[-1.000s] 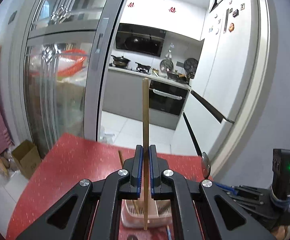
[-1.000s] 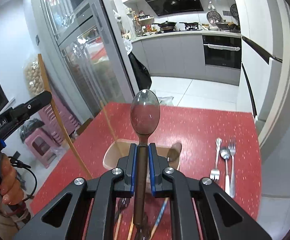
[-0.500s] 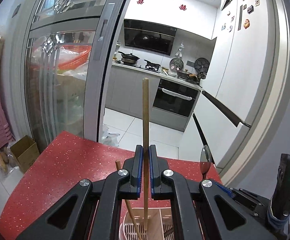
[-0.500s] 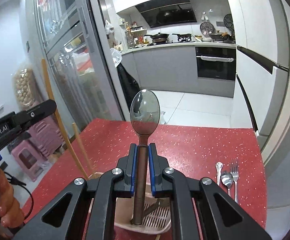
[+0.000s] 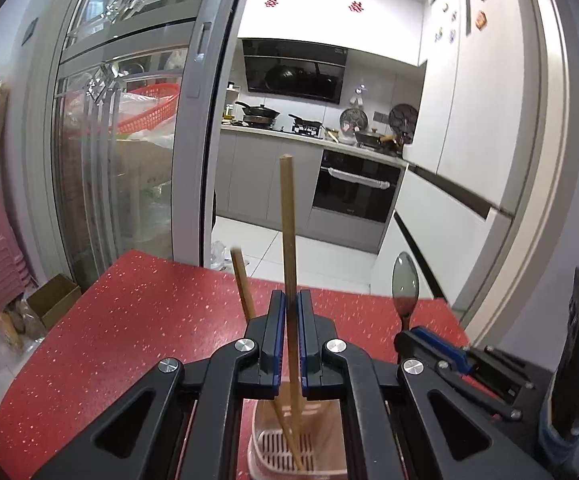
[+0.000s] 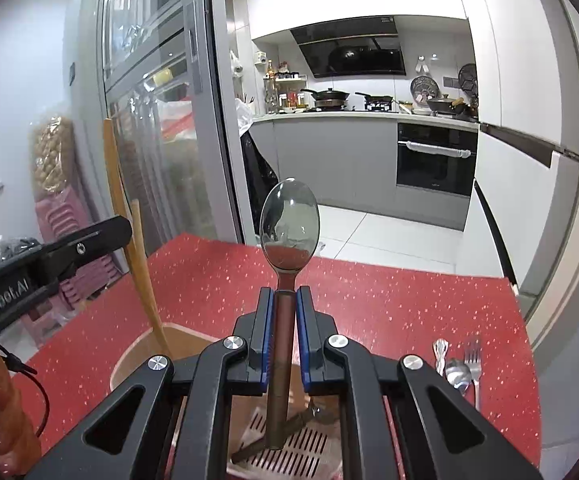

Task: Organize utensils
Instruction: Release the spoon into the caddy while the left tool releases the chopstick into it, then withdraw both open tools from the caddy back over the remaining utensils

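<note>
Left gripper point(image 5: 289, 336), centre frame, jaws clamped narrow on an upright wooden chopstick point(image 5: 288, 220); its lower end reaches into the pink slotted holder point(image 5: 285, 450) at bottom centre. A second chopstick point(image 5: 242, 284) leans just left of it, foot in the same holder. Right gripper point(image 6: 284, 332), centre frame, jaws pinched on a dark-handled spoon point(image 6: 289, 222), bowl up, handle tip on the holder's slotted floor point(image 6: 289, 450). Lower right on the red table point(image 6: 389, 300): forks and spoon point(image 6: 459, 364) lying together.
</note>
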`<state>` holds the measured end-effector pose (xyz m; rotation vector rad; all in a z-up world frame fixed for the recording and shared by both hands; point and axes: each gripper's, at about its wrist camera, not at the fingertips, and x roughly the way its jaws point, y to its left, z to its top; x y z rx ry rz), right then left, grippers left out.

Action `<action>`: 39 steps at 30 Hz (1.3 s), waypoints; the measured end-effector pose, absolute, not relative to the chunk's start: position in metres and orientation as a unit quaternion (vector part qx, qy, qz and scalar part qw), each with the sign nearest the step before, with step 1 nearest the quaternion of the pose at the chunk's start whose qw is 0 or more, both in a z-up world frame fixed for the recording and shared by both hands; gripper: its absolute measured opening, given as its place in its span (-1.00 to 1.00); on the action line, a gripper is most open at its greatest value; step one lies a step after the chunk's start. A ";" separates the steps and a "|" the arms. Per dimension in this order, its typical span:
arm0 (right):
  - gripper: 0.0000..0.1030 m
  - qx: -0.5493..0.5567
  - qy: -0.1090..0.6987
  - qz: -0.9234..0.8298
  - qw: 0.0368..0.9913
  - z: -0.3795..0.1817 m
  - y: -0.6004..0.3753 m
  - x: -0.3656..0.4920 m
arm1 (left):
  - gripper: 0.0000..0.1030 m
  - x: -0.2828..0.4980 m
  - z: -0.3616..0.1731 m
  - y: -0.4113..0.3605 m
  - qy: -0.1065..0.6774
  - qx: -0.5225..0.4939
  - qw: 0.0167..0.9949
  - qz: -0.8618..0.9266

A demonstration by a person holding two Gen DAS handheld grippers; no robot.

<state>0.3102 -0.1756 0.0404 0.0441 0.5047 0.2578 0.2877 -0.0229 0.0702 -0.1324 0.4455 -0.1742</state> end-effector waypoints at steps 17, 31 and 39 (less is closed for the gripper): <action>-0.69 0.034 0.293 0.146 0.944 0.029 -0.189 0.292 | -0.43 0.274 0.036 -0.020 0.266 -0.037 0.961 -0.061; 0.13 0.067 0.283 0.163 0.943 0.055 -0.201 0.251 | -0.42 0.242 0.037 -0.011 0.294 -0.020 0.954 -0.051; 0.47 0.073 0.315 0.174 0.930 0.050 -0.203 0.216 | -0.42 0.208 0.015 -0.002 0.345 -0.020 0.937 -0.047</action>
